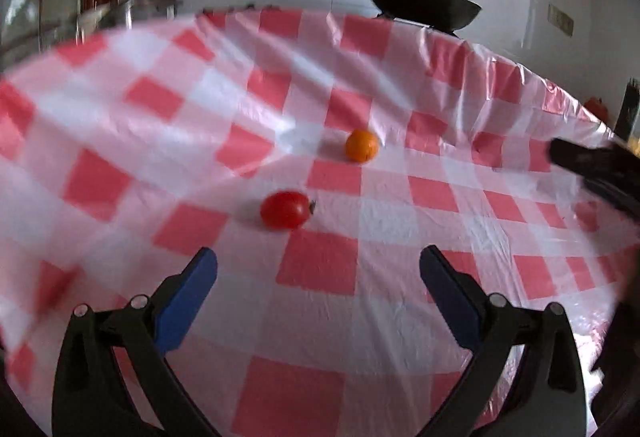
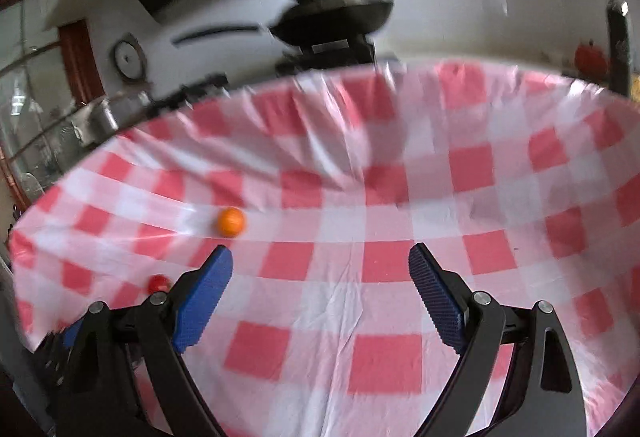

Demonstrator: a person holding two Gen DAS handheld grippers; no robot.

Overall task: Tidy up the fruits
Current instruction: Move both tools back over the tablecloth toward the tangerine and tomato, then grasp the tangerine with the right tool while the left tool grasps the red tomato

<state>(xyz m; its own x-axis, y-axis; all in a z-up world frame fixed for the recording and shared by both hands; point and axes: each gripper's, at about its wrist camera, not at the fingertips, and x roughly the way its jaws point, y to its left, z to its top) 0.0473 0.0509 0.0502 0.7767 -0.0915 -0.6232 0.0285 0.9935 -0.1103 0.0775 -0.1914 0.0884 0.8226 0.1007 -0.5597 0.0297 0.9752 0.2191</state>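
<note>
A thin, glossy plastic cloth (image 1: 320, 277) in red and white checks is covering the bench, wrinkling into soft creases and catching long streaks of light. Two small round fruits are lying on it. The tomato (image 1: 285, 209) is smooth, shiny and red, slightly oval, with a dark stem stub pointing to the right. The orange (image 1: 361, 145) is sitting farther back and a little to the right, well apart from the tomato, round with a dull, faintly dimpled skin.

The left tongs (image 1: 319, 269) are hanging above the cloth with their two arms spread wide and nothing between them; the inner pads (image 1: 188, 301) are blue and the frames are black plastic with silver pivot pins. The tomato is lying just ahead of the left pad. At the right edge of the left view, a blurred black piece of the other tool is showing.

The right tongs (image 2: 321, 265) are likewise spread wide and holding nothing, their blue pads (image 2: 436, 301) showing a fine ribbed texture. From this side the orange (image 2: 231, 221) is sitting just beyond the left pad, and the tomato (image 2: 159, 283) is peeking out beside the black frame, partly hidden.

Behind the bench, a dark lidded pan (image 1: 424, 3) with a long handle is standing against a white wall.
</note>
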